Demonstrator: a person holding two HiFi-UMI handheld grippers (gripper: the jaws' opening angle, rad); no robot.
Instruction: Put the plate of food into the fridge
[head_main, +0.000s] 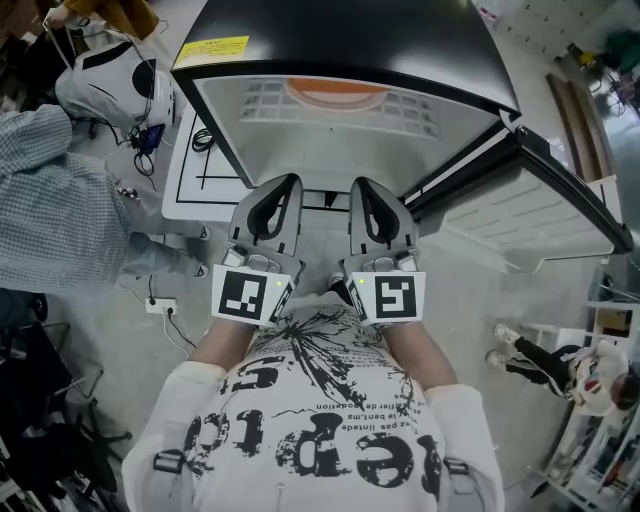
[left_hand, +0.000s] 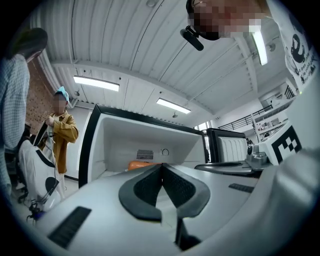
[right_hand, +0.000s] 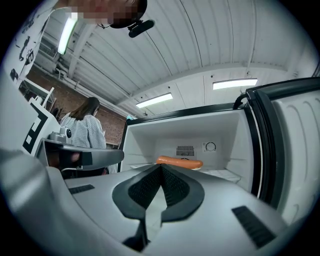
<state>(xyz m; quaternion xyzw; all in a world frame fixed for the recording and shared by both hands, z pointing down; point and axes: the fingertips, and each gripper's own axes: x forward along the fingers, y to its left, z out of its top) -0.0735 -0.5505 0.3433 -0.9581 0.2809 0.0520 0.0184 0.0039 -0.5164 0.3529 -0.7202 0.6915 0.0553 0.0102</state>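
The food (head_main: 337, 95) lies at the fridge (head_main: 350, 30) shelf's back edge, ahead of the left gripper (head_main: 290, 182) and right gripper (head_main: 358, 185), both with jaws together and empty.

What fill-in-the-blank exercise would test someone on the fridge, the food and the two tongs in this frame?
1. The door of the fridge stands ____.
2. The orange food lies ____ the fridge.
3. The left tongs and the right tongs are both ____, with nothing between their jaws.
Missing words: open; inside; shut.
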